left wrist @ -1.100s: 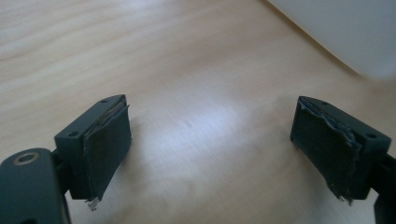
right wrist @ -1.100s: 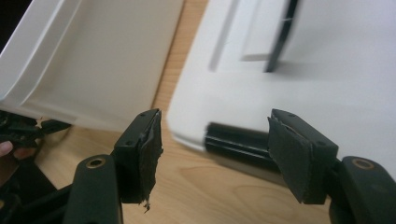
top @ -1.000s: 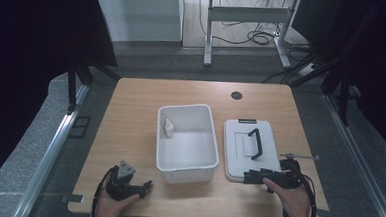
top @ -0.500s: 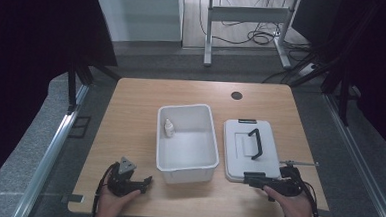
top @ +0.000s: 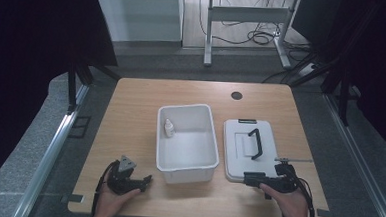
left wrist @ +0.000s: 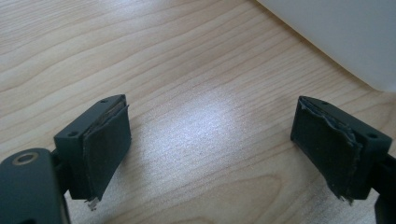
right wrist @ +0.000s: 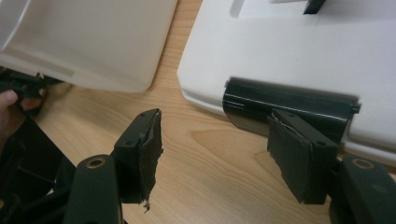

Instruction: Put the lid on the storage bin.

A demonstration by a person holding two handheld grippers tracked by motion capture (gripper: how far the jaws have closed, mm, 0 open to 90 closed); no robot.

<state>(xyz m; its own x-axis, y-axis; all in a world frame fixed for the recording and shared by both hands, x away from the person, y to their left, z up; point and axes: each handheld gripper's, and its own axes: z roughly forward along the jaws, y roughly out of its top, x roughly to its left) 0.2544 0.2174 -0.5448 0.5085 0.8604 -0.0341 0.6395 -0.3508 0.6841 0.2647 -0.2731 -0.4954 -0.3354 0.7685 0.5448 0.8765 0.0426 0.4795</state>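
A white open bin [top: 186, 164] stands mid-table with a small white bottle [top: 169, 128] inside at its left wall. To its right lies a flat white lid [top: 239, 151] with a black handle [top: 255, 142] and a black latch [right wrist: 285, 105] at its near edge. My left gripper [top: 146, 179] rests on the wood at the front left, open, jaws wide over bare table [left wrist: 205, 135]. My right gripper [top: 250, 180] is open at the lid's near edge, its right pad [right wrist: 299, 156] just in front of the latch.
The bin's corner [left wrist: 336, 37] lies ahead and right of the left jaws. A dark round hole [top: 236, 96] sits near the table's far edge. Bare wood surrounds the bin at left and front. Desk legs and cables lie on the floor beyond.
The right hand and gripper have slid a little toward the near edge of the lid. The left gripper has stayed in place.
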